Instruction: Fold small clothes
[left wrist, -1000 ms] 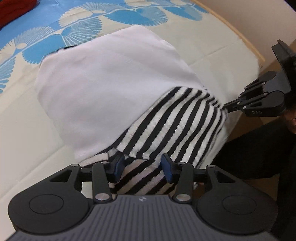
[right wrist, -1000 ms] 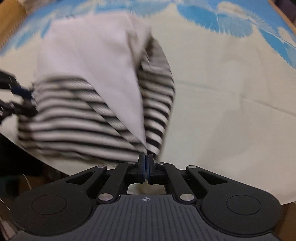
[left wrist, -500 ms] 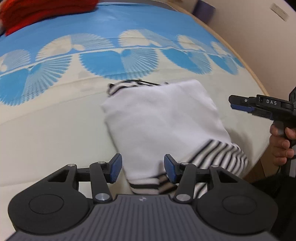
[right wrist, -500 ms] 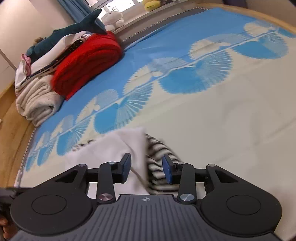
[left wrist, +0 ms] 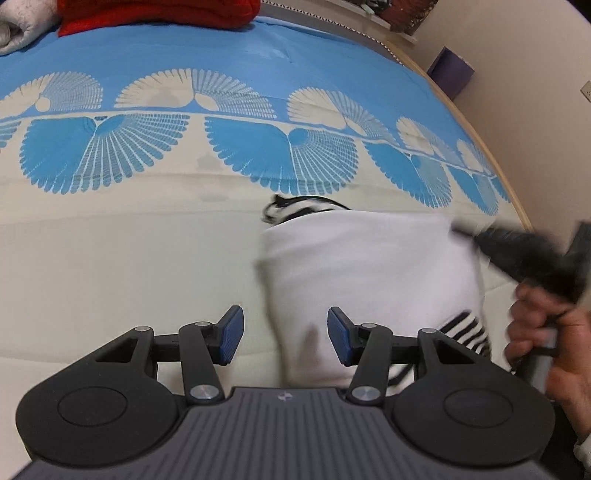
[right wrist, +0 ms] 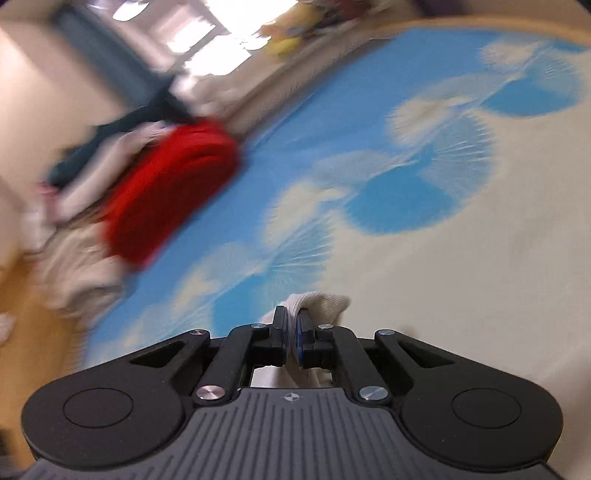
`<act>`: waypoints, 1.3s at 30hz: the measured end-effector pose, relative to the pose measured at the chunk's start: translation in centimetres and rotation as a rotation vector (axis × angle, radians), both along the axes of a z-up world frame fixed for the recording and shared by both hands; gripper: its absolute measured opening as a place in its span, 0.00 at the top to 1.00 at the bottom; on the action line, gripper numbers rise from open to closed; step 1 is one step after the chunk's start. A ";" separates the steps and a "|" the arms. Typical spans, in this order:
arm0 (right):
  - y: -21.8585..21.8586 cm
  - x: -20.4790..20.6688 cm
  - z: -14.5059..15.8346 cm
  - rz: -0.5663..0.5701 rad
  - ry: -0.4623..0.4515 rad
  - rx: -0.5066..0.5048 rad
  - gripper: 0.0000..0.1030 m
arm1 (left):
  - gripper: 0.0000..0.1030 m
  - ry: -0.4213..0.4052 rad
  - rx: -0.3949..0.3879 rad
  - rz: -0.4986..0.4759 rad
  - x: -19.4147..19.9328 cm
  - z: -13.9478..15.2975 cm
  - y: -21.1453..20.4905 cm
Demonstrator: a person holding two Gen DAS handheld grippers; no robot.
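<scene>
The right gripper point(right wrist: 291, 332) is pinching the white garment point(left wrist: 369, 266) near the bed's point(left wrist: 110, 258) right edge; the left gripper point(left wrist: 284, 334) is hovering apart, so a one-sided tug could undo the fold.

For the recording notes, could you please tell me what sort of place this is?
Probably a bedroom: a blue and cream fan-patterned bedspread on a wide bed, folded red blanket and pale linens stacked nearby, soft toys on a ledge.

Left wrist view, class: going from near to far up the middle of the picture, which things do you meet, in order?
Left claw → white striped garment → cream and blue patterned bedspread → red folded blanket.
</scene>
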State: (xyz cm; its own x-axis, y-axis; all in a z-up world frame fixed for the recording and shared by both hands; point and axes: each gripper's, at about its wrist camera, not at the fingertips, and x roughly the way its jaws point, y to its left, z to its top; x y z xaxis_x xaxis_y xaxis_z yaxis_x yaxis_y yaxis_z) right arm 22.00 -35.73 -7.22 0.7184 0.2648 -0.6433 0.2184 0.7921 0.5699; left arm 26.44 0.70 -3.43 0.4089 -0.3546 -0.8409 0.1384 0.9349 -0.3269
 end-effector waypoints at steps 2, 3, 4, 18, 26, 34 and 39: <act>0.3 1.0 -2.5 -0.021 0.206 -0.172 0.96 | 0.46 0.004 0.001 0.000 0.0 -0.1 0.0; 0.4 1.2 -3.2 -0.016 0.245 -0.176 0.96 | 0.46 0.006 0.001 -0.001 -0.1 -0.2 0.0; 0.5 1.2 -3.3 -0.007 0.241 -0.174 0.96 | 0.46 0.007 0.000 -0.002 -0.1 -0.2 0.0; -0.4 -2.4 -0.8 0.160 0.187 -0.001 0.57 | 0.41 0.041 -0.005 -0.363 -4.9 -1.7 -5.2; -1.1 -3.2 -0.3 0.048 0.166 -0.046 0.95 | 0.24 0.133 0.196 -0.506 -7.9 -6.8 -8.5; 0.1 -3.4 0.6 0.075 0.216 -0.232 0.66 | 0.26 0.097 0.196 -0.489 -7.9 -4.7 -7.3; -1.5 -5.5 2.4 0.253 0.105 -0.123 0.65 | 0.24 0.042 0.091 -0.354 -5.4 -2.2 -4.5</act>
